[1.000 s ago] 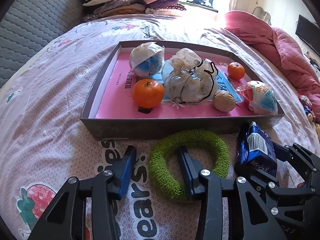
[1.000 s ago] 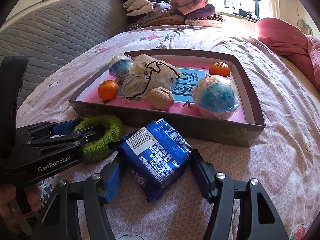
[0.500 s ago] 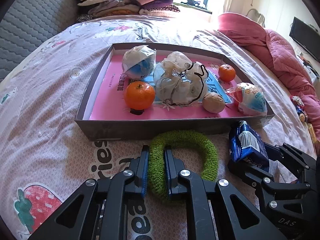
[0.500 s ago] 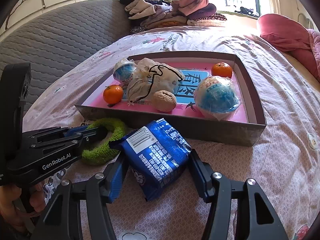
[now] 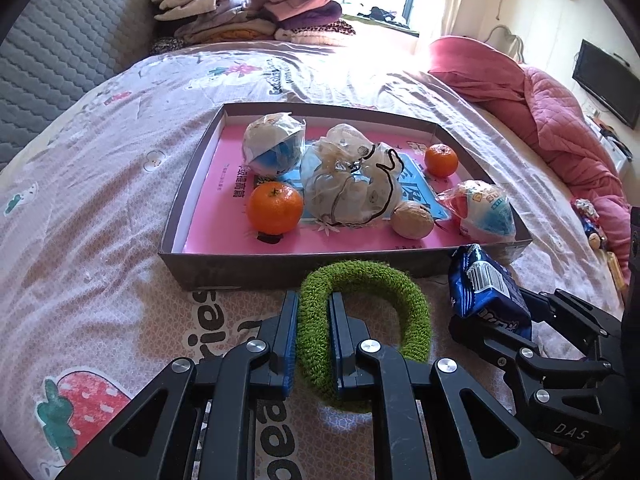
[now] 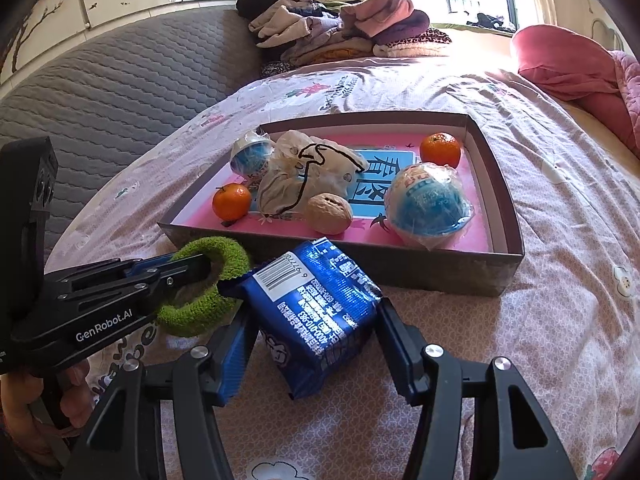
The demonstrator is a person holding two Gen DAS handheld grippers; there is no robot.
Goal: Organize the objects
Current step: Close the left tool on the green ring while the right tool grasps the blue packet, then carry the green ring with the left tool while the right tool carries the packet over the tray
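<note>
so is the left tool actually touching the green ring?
Touching. Left wrist view: the left tool is shut on the green ring, its band pinched between both fingers.

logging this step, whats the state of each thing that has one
left gripper: shut on fuzzy green ring
right gripper: shut on blue foil snack packet
shallow grey cardboard tray: open, holding items
cream drawstring pouch: tied shut

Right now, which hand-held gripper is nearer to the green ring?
Left. The left hand-held gripper is shut on the green ring, one finger inside its loop. The right hand-held gripper sits beside it, holding the blue packet.
</note>
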